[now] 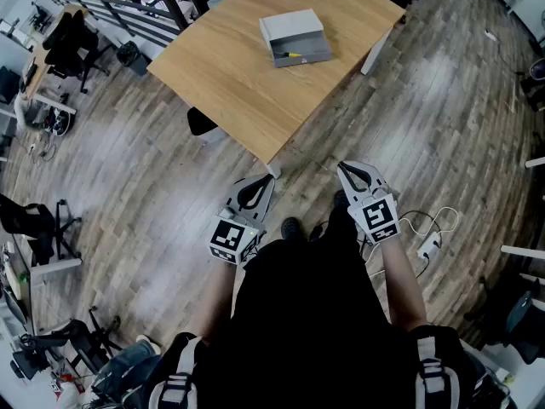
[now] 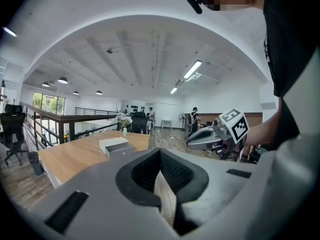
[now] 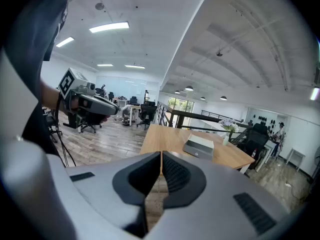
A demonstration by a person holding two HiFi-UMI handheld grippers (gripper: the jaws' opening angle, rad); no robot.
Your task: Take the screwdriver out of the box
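Left tool (image 1: 267, 178) and right tool (image 1: 341, 167) both closed, empty, screwdriver (image 1: 292, 54) in box (image 1: 312, 56) on table (image 1: 230, 75)

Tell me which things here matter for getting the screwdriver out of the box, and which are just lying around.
For the job:
screwdriver
grey box
left tool, shut, empty
right tool, shut, empty

Lying about:
flower vase
office chair
power strip

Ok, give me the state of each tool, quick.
Left tool: closed, holding nothing.
Right tool: closed, holding nothing.
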